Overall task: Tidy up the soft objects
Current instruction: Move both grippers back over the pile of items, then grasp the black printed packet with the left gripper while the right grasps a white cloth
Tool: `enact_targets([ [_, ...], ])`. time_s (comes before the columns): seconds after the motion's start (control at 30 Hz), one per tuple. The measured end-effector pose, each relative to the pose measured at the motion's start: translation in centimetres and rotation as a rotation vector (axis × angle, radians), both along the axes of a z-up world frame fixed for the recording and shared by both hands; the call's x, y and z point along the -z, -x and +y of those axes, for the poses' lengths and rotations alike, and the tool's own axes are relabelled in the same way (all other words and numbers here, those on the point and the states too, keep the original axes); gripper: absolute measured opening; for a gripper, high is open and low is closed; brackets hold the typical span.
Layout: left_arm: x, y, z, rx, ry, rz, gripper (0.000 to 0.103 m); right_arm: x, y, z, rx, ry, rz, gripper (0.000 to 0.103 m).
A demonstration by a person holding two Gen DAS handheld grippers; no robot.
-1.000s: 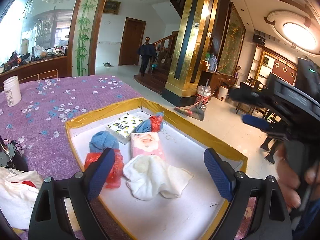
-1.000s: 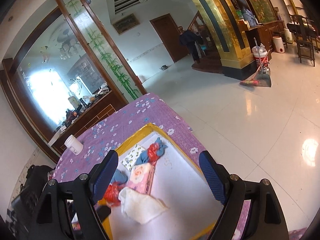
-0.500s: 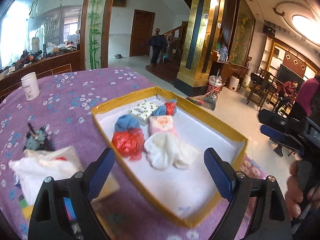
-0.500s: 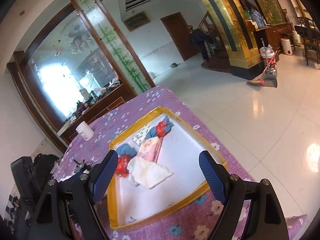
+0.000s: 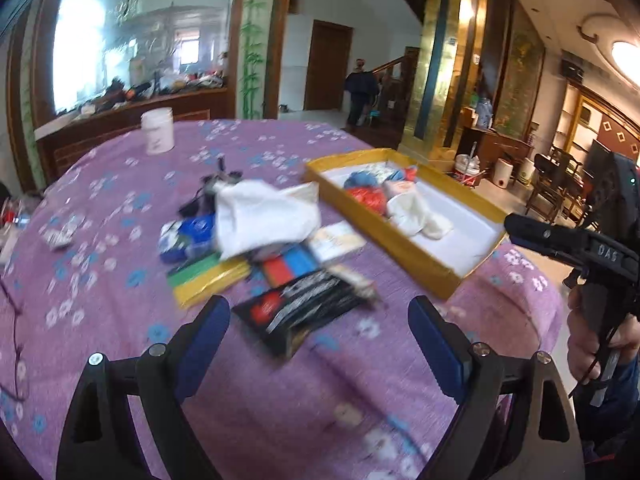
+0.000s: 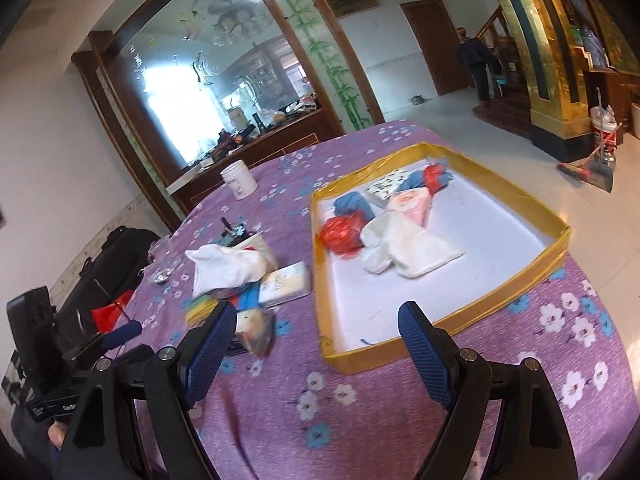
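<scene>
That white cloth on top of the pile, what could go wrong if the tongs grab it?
The white cloth drapes over a loose pile of packets, so lifting it might drag some along or scatter them. The yellow tray sits near the table's edge, so a bump there could nudge it off.

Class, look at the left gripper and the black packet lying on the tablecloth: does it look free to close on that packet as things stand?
Probably yes. The left gripper is open and empty, and the black packet lies just ahead between its fingers with nothing on top, apart from the pile under the white cloth.
</scene>
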State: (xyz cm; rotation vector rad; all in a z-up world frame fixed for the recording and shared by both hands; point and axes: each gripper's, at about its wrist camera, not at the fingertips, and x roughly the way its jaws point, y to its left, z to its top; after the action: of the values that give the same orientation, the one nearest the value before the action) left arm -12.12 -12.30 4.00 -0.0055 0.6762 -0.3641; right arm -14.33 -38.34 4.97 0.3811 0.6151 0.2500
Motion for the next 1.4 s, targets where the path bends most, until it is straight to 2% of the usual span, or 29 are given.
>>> enact_targets([
  [0.13,1.0,0.1,0.4,0.02,-0.033,-0.003,0.09,0.5,-0.6,1.3,-0.027,-0.003,0.015,0.087],
  [0.3,2.1,-3.5,-1.4,0.103,-0.126,0.018,0.09,1.2,-1.0,1.6,-0.031,0.015,0.031,0.087],
  [0.43,3.6,-6.5,-2.8,0.179,-0.204,0.088,0.09,1.3,-0.8,0.6,-0.016,0.011,0.03,0.087],
  [0.5,4.5,-7.8,-3.4,0.161,-0.251,0.11,0.09,1.3,-0.8,0.3,-0.011,0.009,0.03,0.087],
  [0.57,5.1,-8.4,-4.0,0.18,-0.257,0.139,0.09,1.6,-1.0,0.1,-0.009,0.004,0.036,0.087],
  [0.6,5.5,-8.5,-4.4,0.173,-0.271,0.142,0.085,1.6,-0.9,0.2,-0.01,0.001,0.036,0.087],
  [0.63,5.8,-8.4,-4.7,0.166,-0.285,0.143,0.065,1.6,-0.9,0.3,-0.013,-0.001,0.038,0.087],
  [0.67,6.1,-8.3,-5.1,0.155,-0.3,0.147,0.052,1.6,-1.1,0.5,-0.016,0.001,0.04,0.087],
  [0.7,6.4,-8.2,-5.1,0.139,-0.297,0.156,0.041,1.6,-1.1,0.6,-0.02,0.002,0.04,0.087],
  [0.83,5.9,-6.5,-3.3,0.057,-0.216,0.135,0.039,1.4,-1.6,2.3,-0.062,0.033,0.04,0.087],
  [0.93,5.5,-4.7,-0.4,-0.005,-0.135,0.133,0.039,1.3,-2.6,3.8,-0.105,0.038,0.052,0.087],
  [1.07,5.5,-3.3,3.7,-0.125,-0.093,0.13,0.039,0.7,-5.3,6.8,-0.153,0.039,0.053,0.087],
  [1.2,6.3,-4.1,7.1,-0.206,0.0,0.168,0.039,0.3,-8.9,10.3,-0.19,0.046,0.065,0.087],
  [1.4,6.3,-3.6,6.5,-0.187,-0.026,0.146,0.039,1.6,-14.6,15.2,-0.23,0.14,0.122,0.087],
])
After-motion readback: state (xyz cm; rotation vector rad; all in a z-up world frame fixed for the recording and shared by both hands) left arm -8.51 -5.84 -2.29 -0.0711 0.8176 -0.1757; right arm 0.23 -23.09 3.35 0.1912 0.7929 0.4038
